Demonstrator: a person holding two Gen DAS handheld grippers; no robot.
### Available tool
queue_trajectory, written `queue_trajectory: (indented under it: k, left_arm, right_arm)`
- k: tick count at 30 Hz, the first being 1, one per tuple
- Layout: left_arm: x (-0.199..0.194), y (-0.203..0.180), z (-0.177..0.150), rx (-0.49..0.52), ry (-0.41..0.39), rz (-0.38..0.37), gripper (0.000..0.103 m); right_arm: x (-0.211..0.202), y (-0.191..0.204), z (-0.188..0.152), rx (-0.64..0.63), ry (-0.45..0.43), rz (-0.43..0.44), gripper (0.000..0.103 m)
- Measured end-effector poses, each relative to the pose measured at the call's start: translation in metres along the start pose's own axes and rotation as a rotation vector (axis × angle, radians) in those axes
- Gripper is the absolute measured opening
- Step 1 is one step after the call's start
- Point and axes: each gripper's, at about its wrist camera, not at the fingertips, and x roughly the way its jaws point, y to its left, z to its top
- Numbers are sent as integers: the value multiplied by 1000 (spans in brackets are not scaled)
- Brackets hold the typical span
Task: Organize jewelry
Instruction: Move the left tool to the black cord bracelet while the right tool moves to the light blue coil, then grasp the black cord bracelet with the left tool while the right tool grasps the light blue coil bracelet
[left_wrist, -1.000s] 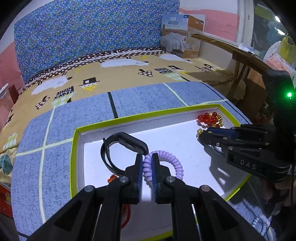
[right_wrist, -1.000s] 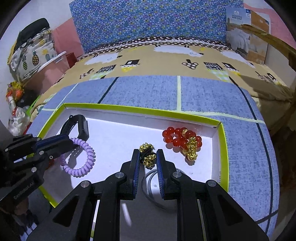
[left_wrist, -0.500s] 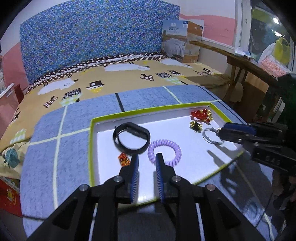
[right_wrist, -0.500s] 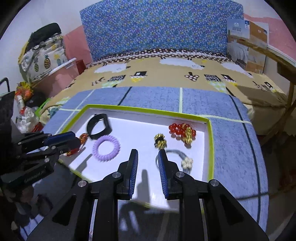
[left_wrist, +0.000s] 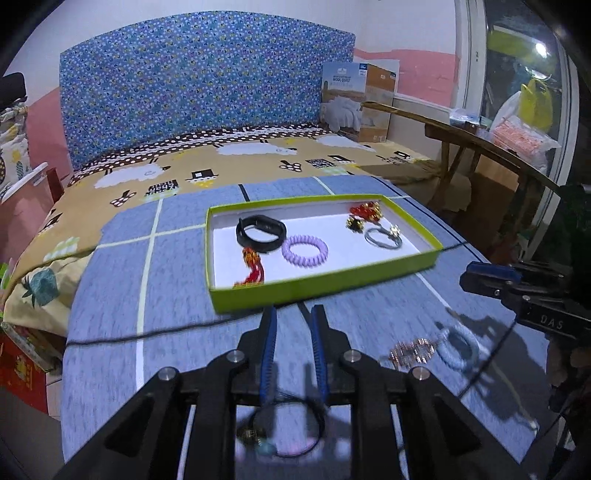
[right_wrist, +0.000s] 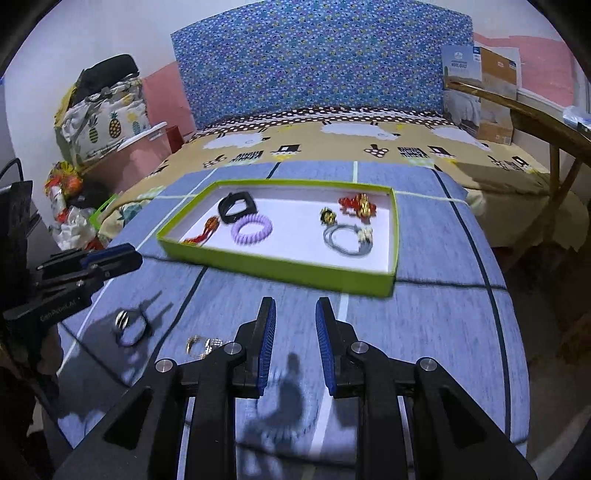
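From the left wrist camera, the left gripper (left_wrist: 292, 325) hangs over the blue checked bedspread (left_wrist: 177, 284) with its blue-padded fingers spread apart and nothing between them. Just beyond it sits the shallow green-rimmed white tray (left_wrist: 325, 284). Inside, a black wristband (left_wrist: 260, 233) lies at far left, touching a lilac spiral hair tie (left_wrist: 304, 250); a red and gold tassel charm (left_wrist: 253, 266) lies nearer, a red bead bracelet (left_wrist: 364, 212) at far right, and a grey hair elastic (left_wrist: 383, 237) near it. On the cloth to the right lie a rose-gold chain bracelet (left_wrist: 412, 350) and a pale blue coiled tie (left_wrist: 457, 349).

From the right wrist camera, the right gripper (right_wrist: 294, 332) also hovers spread and empty, near the tray (right_wrist: 280, 267). To the left, a dark cord bracelet with a striped bead (right_wrist: 127, 325) rests on the cloth.
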Motion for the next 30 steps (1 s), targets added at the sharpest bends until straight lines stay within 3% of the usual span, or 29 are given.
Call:
queue_trajectory:
  k: [2,5,14,22,30]
  left_arm:
    - [-7,1,-8,-13,0,-11,21]
    - [-16,2,-19,-25,-10,-5,36]
    - [-32,9,-46,-87,1,31,37]
    - [-36,11,-55,-78,-3,99,37]
    - [-24,13,-57,-72,32,111,37]
  right_arm:
    - [-8,1,-8,8,-9,-4,23]
    - [-18,0,-18,31,-16,18,23]
    - [-30,-5,-47,89,15,33,23]
    - [-31,1,-58,54,26,15,23]
    - [-24,-3,-61,59,44,1,23]
